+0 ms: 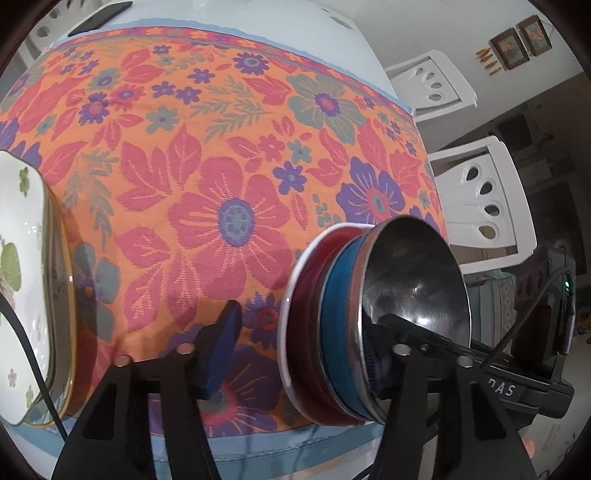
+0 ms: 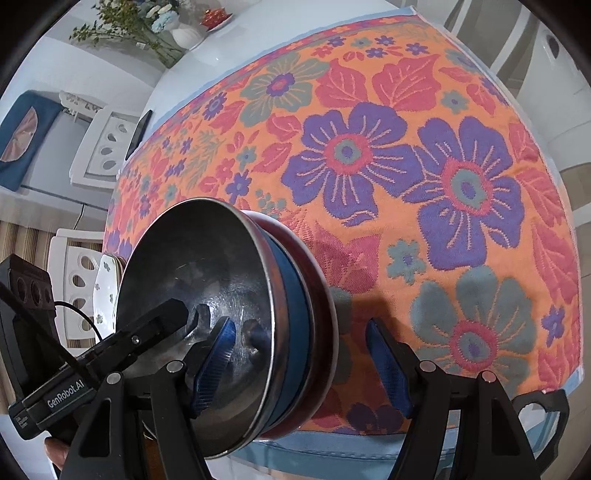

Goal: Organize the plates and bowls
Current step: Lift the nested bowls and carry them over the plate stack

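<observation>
A stack of bowls sits near the table's front edge: a steel bowl [image 1: 417,291] on top, a blue bowl [image 1: 338,317] under it, a red bowl [image 1: 308,317] at the bottom. My left gripper [image 1: 299,354] is open; its right finger reaches inside the steel bowl, its left finger [image 1: 221,350] is outside the stack. My right gripper [image 2: 301,363] is open too, straddling the stack's rim [image 2: 273,295]: left pad [image 2: 216,363] inside the steel bowl, right pad [image 2: 388,369] outside. A white floral plate [image 1: 26,280] on a gold-rimmed plate lies at far left.
An orange floral cloth [image 1: 229,155] covers the white round table. White chairs [image 1: 484,199] stand around it. A phone [image 1: 99,16] lies at the far edge. A vase with flowers [image 2: 184,33] and a small red dish [image 2: 216,16] stand at the back.
</observation>
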A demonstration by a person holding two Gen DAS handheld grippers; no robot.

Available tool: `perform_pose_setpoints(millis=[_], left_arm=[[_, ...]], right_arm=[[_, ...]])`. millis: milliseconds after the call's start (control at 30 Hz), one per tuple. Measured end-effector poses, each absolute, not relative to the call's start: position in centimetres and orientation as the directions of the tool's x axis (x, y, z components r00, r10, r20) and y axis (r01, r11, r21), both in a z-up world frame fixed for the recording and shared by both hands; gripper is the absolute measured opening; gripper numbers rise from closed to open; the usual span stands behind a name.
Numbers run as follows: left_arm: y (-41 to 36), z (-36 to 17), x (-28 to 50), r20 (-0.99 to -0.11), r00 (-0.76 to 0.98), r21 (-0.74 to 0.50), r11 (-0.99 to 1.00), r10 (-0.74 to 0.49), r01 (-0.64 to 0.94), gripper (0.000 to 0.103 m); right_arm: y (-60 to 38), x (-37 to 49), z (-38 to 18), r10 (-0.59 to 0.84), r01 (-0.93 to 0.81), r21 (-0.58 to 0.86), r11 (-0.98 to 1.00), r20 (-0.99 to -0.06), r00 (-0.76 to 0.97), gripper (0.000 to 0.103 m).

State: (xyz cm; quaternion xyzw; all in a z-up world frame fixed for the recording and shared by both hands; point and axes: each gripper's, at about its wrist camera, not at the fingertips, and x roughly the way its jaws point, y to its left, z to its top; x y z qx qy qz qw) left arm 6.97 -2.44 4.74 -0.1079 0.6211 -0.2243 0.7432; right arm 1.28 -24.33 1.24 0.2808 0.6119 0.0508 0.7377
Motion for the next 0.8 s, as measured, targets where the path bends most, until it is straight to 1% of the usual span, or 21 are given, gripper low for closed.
perform_pose_setpoints(millis=[100, 133, 167, 200, 233, 433, 633, 800], left_arm=[[-3.0, 4.4, 6.9, -0.867, 0.115, -0.452, 0.863, -0.484, 0.223, 0.034], [-3.1, 4.3, 6.9, -0.863, 0.112, -0.46, 0.858, -0.493, 0.229, 0.032], [-3.2, 4.2, 6.8, -0.86, 0.117, -0.464, 0.856, -0.497, 0.228, 0.032], [-3.2, 4.2, 6.8, -0.858, 0.125, -0.466, 0.857, -0.498, 0.222, 0.031], [-3.1, 4.2, 6.8, -0.856, 0.126, -0.47, 0.856, -0.502, 0.217, 0.031], [-2.8, 4.6, 6.6, -0.852, 0.148, -0.474, 0.86, -0.502, 0.189, 0.029], [-2.0, 6.1, 6.8, -0.848, 0.185, -0.46, 0.864, -0.496, 0.206, 0.029], [-0.2, 7.9, 7.3, -0.833, 0.224, -0.466, 0.86, -0.506, 0.208, 0.029]], right_arm=[[-24.1, 1.3, 0.7, 0.434, 0.277, 0.493, 0.825, -0.866, 0.248, 0.07], [-24.0, 1.3, 0.5, 0.445, 0.278, 0.506, 0.817, -0.859, 0.253, 0.07], [-23.9, 1.3, 0.5, 0.454, 0.279, 0.515, 0.81, -0.853, 0.258, 0.069], [-23.9, 1.2, 0.4, 0.466, 0.279, 0.531, 0.801, -0.843, 0.267, 0.063], [-23.8, 1.2, 0.4, 0.477, 0.28, 0.544, 0.791, -0.835, 0.274, 0.06], [-23.3, 1.1, 1.1, 0.435, 0.3, 0.512, 0.805, -0.853, 0.289, 0.059], [-22.6, 0.9, 2.2, 0.426, 0.328, 0.514, 0.792, -0.852, 0.304, 0.058], [-21.0, 1.3, 4.2, 0.411, 0.299, 0.507, 0.809, -0.85, 0.329, 0.058]])
